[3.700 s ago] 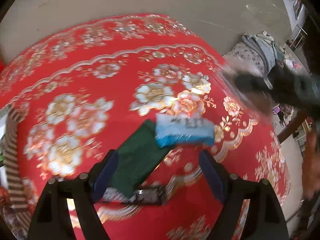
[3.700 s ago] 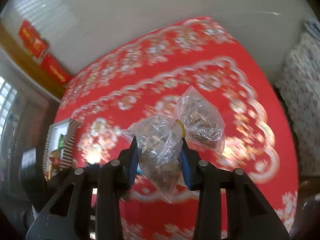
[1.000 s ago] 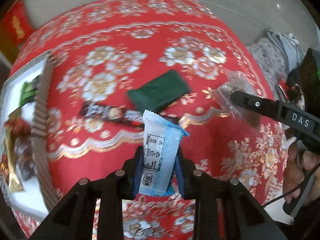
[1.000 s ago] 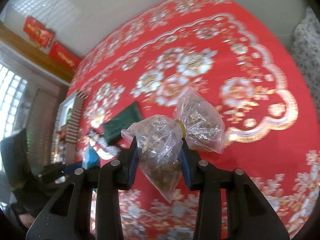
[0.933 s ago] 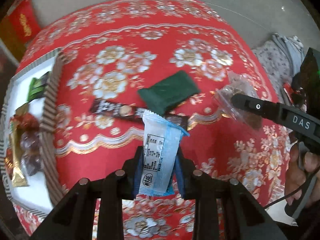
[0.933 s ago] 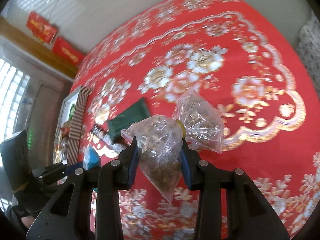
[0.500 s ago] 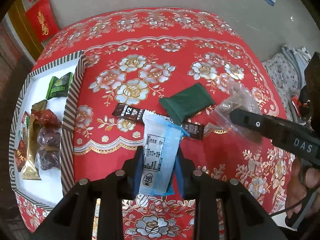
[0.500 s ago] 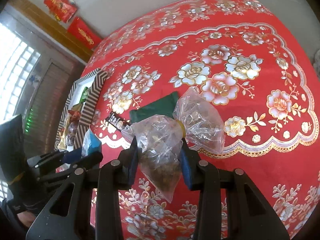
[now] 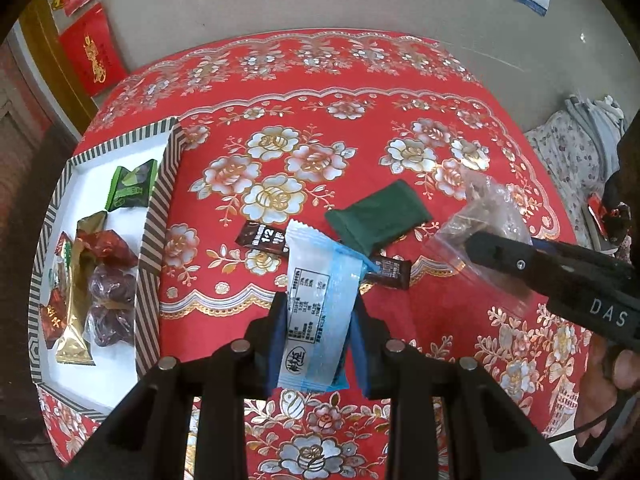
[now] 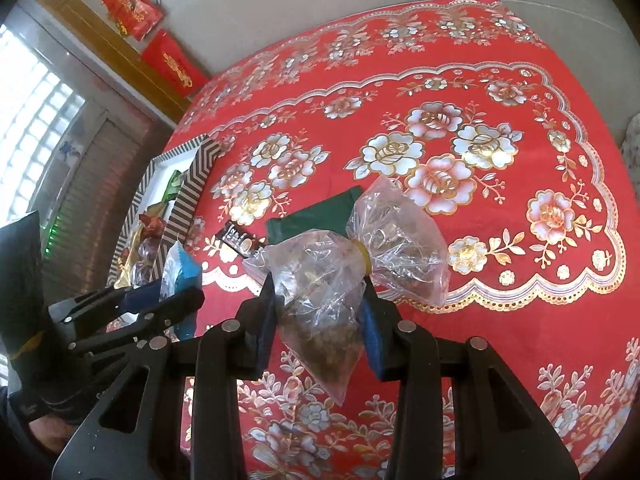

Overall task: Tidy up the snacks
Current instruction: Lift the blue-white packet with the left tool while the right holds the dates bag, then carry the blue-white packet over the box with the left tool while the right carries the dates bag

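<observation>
Left tongs (image 9: 318, 318) pinch blue-white snack packet (image 9: 316, 300), held upright above red floral tabletop (image 9: 320, 120). Right tongs (image 10: 318, 320) pinch clear bag of brown snacks (image 10: 320, 292), yellow band at its neck. Green pouch (image 9: 378, 218) and dark bar (image 9: 262, 236) lie on tabletop. Striped tray (image 9: 154, 232) at left holds several wrapped snacks.
</observation>
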A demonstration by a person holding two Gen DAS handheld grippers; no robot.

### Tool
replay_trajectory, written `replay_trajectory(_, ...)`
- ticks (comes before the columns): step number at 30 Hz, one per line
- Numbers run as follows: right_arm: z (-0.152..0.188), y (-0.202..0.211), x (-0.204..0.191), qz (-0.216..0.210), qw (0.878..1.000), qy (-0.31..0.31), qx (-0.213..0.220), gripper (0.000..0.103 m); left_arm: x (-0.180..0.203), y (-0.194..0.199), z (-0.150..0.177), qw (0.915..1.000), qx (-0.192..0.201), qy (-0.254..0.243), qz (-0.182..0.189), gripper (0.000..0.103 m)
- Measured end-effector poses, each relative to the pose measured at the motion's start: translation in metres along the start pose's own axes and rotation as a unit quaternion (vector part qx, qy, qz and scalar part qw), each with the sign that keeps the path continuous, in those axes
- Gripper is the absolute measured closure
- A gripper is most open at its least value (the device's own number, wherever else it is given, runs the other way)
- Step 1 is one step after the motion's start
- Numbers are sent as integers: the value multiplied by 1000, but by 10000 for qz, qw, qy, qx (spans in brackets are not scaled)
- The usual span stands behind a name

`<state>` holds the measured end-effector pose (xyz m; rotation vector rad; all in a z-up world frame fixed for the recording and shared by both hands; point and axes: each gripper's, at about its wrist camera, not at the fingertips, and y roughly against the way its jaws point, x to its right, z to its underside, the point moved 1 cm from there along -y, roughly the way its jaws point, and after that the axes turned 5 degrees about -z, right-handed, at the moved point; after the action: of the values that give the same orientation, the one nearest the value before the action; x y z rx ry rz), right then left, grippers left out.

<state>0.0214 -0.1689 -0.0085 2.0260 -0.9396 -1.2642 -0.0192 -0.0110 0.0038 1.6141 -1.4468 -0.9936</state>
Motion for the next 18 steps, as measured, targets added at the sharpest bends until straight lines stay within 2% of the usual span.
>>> replay_trajectory(18, -5, -12, -36, -55, 9997, 231, -31, 67, -33, 6, 2, 9997, 129, 225, -31, 72)
